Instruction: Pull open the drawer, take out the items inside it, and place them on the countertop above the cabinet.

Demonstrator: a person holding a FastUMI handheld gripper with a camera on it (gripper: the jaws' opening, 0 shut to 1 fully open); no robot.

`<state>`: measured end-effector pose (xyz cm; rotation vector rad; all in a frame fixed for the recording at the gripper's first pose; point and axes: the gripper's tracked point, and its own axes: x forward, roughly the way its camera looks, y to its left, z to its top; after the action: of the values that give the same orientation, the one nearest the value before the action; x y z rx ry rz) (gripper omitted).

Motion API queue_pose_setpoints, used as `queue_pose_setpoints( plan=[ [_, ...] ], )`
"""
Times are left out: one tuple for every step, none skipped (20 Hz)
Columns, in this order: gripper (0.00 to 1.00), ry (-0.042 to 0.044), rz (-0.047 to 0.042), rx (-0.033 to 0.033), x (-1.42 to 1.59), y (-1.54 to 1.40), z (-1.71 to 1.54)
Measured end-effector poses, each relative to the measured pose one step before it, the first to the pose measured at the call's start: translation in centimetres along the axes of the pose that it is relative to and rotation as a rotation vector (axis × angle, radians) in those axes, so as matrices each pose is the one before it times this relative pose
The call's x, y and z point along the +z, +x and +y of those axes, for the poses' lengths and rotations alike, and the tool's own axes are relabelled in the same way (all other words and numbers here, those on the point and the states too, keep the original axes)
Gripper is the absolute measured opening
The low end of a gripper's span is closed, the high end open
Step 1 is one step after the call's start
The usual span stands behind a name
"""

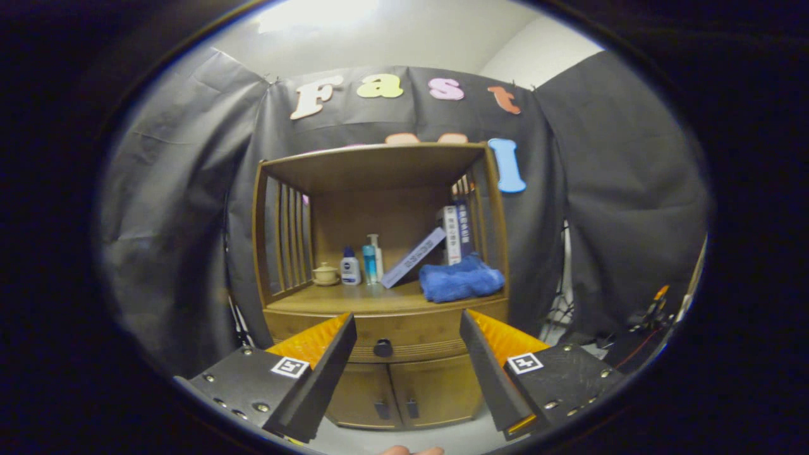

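On the cabinet (385, 354) countertop (354, 300) we see a small teacup (325, 273), 3 bottles (362, 264), leaning books (436, 243) & a folded blue towel (460, 280), all under the shelf roof. Nothing sits btw us and the drawer front. We hold the gripper (407, 332) level, facing the cabinet, fingers spread wide, gripping nothing. The drawer (392, 338) sits shut just below the countertop, its dark round knob (383, 347) centred btw the fingers, a bit beyond them. 2 lower doors (404, 392) closed.

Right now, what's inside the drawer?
Cannot tell: the drawer is closed, contents hidden. Only its front and dark knob show, beyond the open tongs, which hold nothing.
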<state>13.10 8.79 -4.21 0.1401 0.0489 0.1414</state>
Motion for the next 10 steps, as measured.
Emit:
queue_pose_setpoints(
  plan=[
    [0.96, 0.01331, 0.01638, 0.00933, -1.297, 1.968, 0.722],
    [0.95, 0.00567, 0.02004, 0.00534, -1.301, 1.655, 0.505],
    [0.94, 0.00945, 0.02587, 0.00866, -1.321, 1.652, 0.635],
    [0.93, 0.00825, 0.02091, 0.01159, -1.304, 1.390, 0.615],
    [0.92, 0.00344, 0.01537, -0.00697, -0.994, 1.687, 0.172],
    [0.92, 0.00042, 0.02232, -0.01490, -1.307, 1.573, -0.134],
    [0.91, -0.00680, 0.02596, -0.01739, -1.108, 1.350, -0.239],
    [0.90, -0.01241, 0.02825, -0.02258, -1.212, 1.247, -0.289],
    [0.87, -0.02036, 0.04102, -0.02021, -1.383, 1.276, -0.285],
    [0.84, -0.01746, 0.03003, -0.00757, -0.946, 0.991, 0.088]
  ],
)
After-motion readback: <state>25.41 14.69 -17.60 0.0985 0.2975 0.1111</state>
